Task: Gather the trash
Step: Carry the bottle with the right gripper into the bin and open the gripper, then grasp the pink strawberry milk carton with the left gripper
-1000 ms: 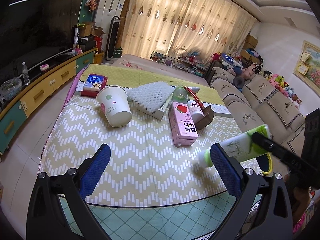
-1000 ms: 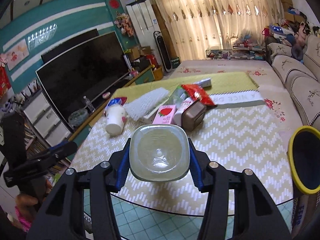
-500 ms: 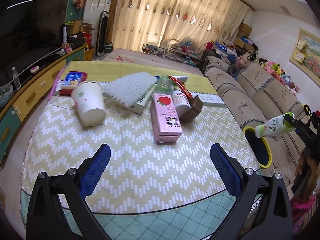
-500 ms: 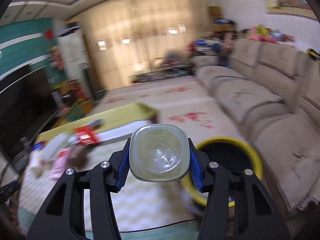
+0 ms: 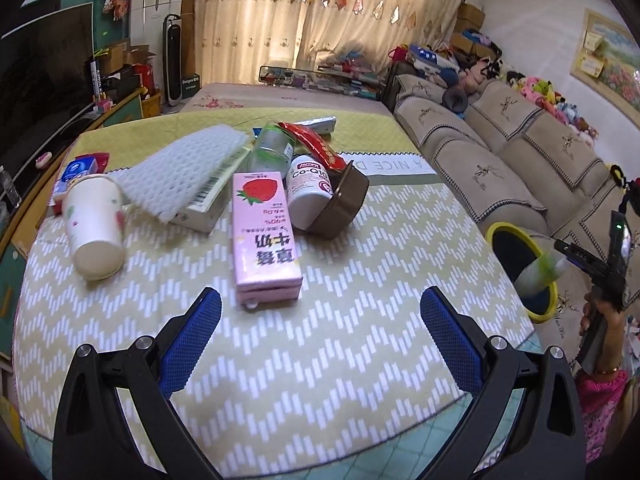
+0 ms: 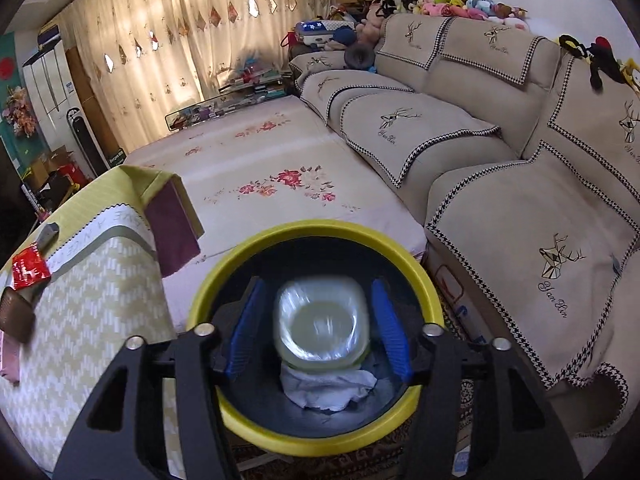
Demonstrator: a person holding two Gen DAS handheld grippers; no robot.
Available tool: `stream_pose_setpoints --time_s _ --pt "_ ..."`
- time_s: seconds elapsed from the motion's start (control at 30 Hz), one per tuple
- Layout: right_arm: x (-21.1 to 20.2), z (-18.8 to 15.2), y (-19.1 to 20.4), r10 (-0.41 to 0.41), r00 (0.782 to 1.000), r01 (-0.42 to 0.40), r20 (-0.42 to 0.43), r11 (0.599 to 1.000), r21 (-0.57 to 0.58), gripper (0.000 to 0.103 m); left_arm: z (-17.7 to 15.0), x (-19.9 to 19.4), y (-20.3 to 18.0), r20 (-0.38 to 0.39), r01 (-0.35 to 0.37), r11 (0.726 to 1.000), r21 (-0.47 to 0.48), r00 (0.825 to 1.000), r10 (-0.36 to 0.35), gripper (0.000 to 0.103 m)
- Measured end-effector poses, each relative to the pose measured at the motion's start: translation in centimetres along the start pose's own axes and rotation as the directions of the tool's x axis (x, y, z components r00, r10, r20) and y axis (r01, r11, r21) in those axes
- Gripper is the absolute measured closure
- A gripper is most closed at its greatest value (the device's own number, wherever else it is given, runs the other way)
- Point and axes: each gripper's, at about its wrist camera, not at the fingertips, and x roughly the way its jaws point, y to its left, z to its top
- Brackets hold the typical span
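Right wrist view, lower centre: your right gripper, jaws just opened, releases the blurred bottle over the yellow-rimmed bin, finishing one deposit.

Blurred bottle between parted tongs

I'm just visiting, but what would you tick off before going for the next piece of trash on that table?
1. Bottle free of the right hand-held gripper: ok, its jaws have just been opening and gaps show beside the blurred bottle.
2. Bottle above the yellow-rimmed bin: ok.
3. Room left in the bin: ok, only a crumpled white tissue shows at the bottom.
4. Left hand-held gripper empty and open: ok.
5. Next item within easy line: ok, the pink strawberry milk carton lies just ahead of it.
6. Carton empty: cannot tell.
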Motion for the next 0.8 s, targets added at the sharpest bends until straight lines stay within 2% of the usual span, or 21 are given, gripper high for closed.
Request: stream_pose_setpoints --time_s 0.27,0.5,0.63,0.67,0.8 --pt "0.2 -0.6 -1.9 0.029 1.0 -0.029 0.009 0.999 0.04 0.043 1.3 4.2 0.6 -0.037 -0.089 0.996 -0.005 0.995 0.089 0.005" --pt "0.7 -1.2 -2.0 0.065 0.998 -0.065 -0.006 0.997 0.049 0.043 1.0 7.5 2.1 -0.099 -0.121 0.992 -0.03 0.988 0.117 0.005" --pt "0.9 -1.2 -1.8 0.09 0.996 -0.09 -0.001 0.995 0.052 0.043 1.3 8.6 2.5 -0.088 -0.154 0.988 -0.024 0.985 0.151 0.006" --pt "1.0 -1.3 -1.7 0.095 0.995 -0.095 -0.001 0.994 0.052 0.043 1.4 8.8 2.6 -0.087 -0.161 0.987 -0.023 0.983 0.159 0.007" --pt "1.3 -1.4 -1.2 0.111 0.994 -0.111 -0.005 0.992 0.055 0.043 1.7 9.7 3.5 -0.089 -0.172 0.984 -0.039 0.982 0.168 0.027"
